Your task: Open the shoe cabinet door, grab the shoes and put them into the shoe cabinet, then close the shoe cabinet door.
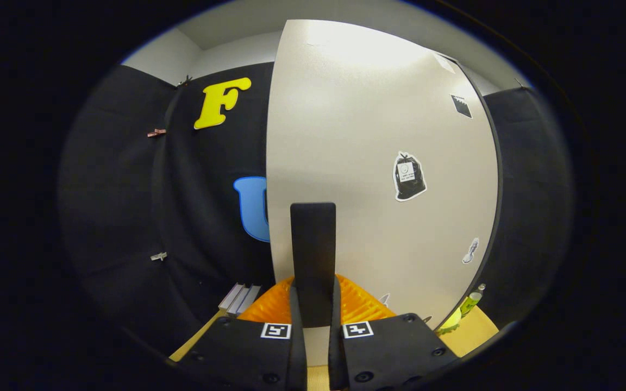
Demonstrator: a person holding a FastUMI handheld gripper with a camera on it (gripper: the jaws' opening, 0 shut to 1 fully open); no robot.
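Observation:
A pale shoe cabinet door (378,125) stands close in front of me and takes up most of the view. A flat black upright handle (313,244) runs along the door near its left edge. My gripper (313,309) is shut on the lower end of this handle, with one finger pressed on each side. The door's left edge stands against the dark booth wall, and a dark strip borders its right edge.
Stickers dot the door, among them a black bag-shaped one (409,176). A light wooden surface (476,328) lies below. Flat grey items (239,298) rest on it left of the fingers, and a yellow-green bottle (469,303) stands at the right.

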